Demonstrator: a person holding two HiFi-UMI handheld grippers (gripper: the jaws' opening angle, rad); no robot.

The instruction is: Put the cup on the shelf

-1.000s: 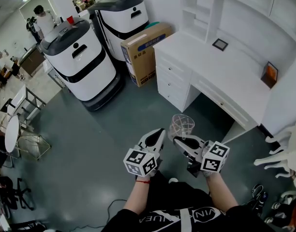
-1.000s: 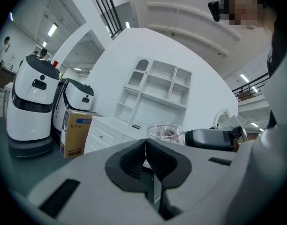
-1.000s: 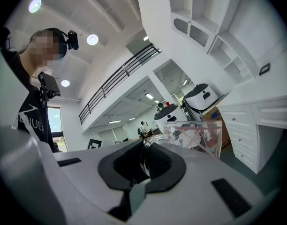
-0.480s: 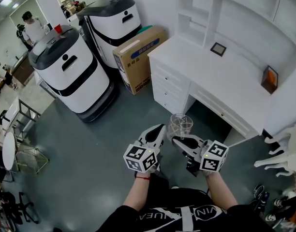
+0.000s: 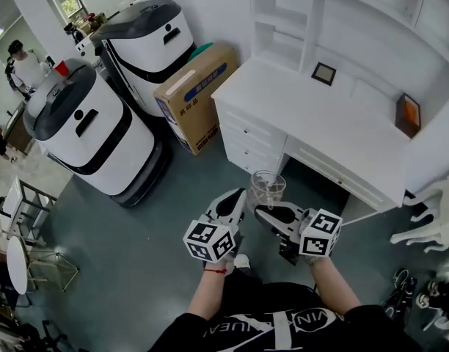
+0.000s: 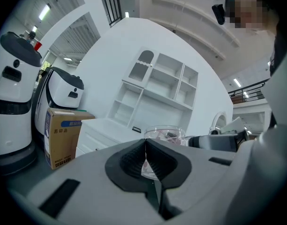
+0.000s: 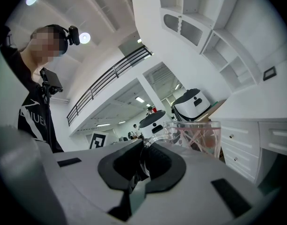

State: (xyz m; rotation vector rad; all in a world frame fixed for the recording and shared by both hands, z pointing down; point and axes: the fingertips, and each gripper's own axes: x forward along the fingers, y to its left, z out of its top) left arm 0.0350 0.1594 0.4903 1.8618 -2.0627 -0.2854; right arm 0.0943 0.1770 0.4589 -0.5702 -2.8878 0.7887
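Pinching the clear handle of a transparent glass cup with thin pink lines (image 5: pixel 268 188), the right gripper (image 5: pixel 263 212) holds it upright in the air above the grey floor (image 5: pixel 136 255). In the right gripper view the black pads (image 7: pixel 158 159) are pressed onto that handle, with the cup (image 7: pixel 194 136) body standing just past the tips of the right gripper (image 7: pixel 142 150).

Just left of it, the left gripper (image 5: pixel 238 197) hovers with nothing in it. In its own view the left gripper (image 6: pixel 145 142) has its 2 jaws pressed together tip to tip, and the cup (image 6: pixel 163 133) shows beyond them, not touched by them.

The cup hangs near the person, on the near side of a white desk with drawers (image 5: pixel 320 119). A white open shelf unit (image 5: pixel 283 20) rises at the far side of that desk, well apart from the cup. On the desk top lie a small dark square frame (image 5: pixel 323 72) and, further right, an orange-brown block (image 5: pixel 409 114).

Left of the desk stands a brown cardboard box (image 5: pixel 186 97). Beside it, further left, are 2 rounded white-and-black machines (image 5: pixel 89 134), the other farther away.
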